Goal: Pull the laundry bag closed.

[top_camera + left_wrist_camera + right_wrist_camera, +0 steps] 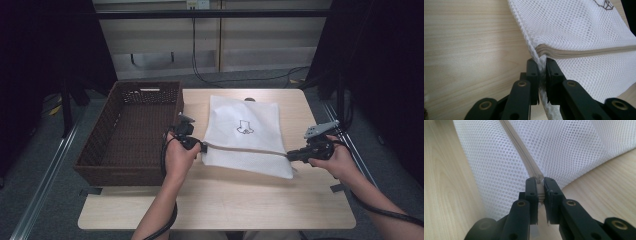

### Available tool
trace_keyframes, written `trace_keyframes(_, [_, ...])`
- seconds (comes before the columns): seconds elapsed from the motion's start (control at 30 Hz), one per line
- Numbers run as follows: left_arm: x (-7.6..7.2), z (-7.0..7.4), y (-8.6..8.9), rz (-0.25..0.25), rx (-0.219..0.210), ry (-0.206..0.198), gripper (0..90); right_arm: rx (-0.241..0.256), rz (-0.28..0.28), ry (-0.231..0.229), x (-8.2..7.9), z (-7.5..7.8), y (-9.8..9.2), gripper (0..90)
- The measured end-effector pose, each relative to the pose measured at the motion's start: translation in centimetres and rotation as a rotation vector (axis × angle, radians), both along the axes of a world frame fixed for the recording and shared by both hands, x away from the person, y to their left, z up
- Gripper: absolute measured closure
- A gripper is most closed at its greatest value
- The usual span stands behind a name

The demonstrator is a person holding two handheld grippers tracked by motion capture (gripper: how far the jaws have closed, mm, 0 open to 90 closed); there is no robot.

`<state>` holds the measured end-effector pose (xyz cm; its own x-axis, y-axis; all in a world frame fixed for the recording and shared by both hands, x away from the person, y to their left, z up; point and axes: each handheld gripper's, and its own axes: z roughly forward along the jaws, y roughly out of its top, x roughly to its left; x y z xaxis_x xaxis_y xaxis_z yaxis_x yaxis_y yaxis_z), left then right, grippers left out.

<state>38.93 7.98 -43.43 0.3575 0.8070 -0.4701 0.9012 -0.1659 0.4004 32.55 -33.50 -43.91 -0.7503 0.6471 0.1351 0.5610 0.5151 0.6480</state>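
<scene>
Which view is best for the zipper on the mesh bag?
The left gripper view: the beige zipper runs sharp across the white mesh bag, ending by the left gripper, shut on the bag's edge. The right gripper view shows it lengthwise, pinched by the right gripper. The high view gives a thin line.

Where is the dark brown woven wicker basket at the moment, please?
In the high view, the dark brown woven wicker basket sits on the left part of the light wooden table, just left of the white mesh zip bag and the left gripper.
</scene>
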Motion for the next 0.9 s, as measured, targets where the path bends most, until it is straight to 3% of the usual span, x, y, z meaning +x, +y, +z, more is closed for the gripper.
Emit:
trace_keyframes(0.1, [-0.1,-0.1,-0.4,-0.014,0.01,0.011,81.6,-0.006,-0.014,0.016,0.1,-0.1,-0.2,82.8])
trace_keyframes(0.23, [-0.2,0.1,-0.4,-0.034,-0.001,0.006,74.1,0.003,-0.016,0.014,0.1,-0.3,-0.4,81.8])
trace_keyframes(0.37, [-0.4,0.3,-0.4,-0.029,-0.012,0.017,69.0,0.005,-0.026,0.019,0.0,-0.1,-0.2,71.3])
trace_keyframes(0.53, [-0.7,0.8,-0.4,-0.042,0.014,-0.007,58.5,0.008,-0.029,0.021,0.0,0.0,0.2,57.3])
trace_keyframes(0.6, [-0.8,0.9,-0.5,-0.036,-0.004,-0.013,53.6,0.012,-0.033,0.025,0.0,-0.1,0.4,52.6])
trace_keyframes(0.67, [-0.8,1.0,-0.4,-0.05,-0.002,-0.047,47.1,0.015,-0.045,0.032,0.1,-0.2,0.4,47.4])
trace_keyframes(0.8, [-0.9,1.1,-0.5,-0.035,-0.041,-0.05,31.3,0.029,-0.055,0.038,0.1,0.0,0.4,38.7])
trace_keyframes(0.9, [-1.0,1.2,-0.5,-0.043,-0.06,-0.05,26.0,0.015,-0.071,0.024,-0.1,0.4,0.5,34.0])
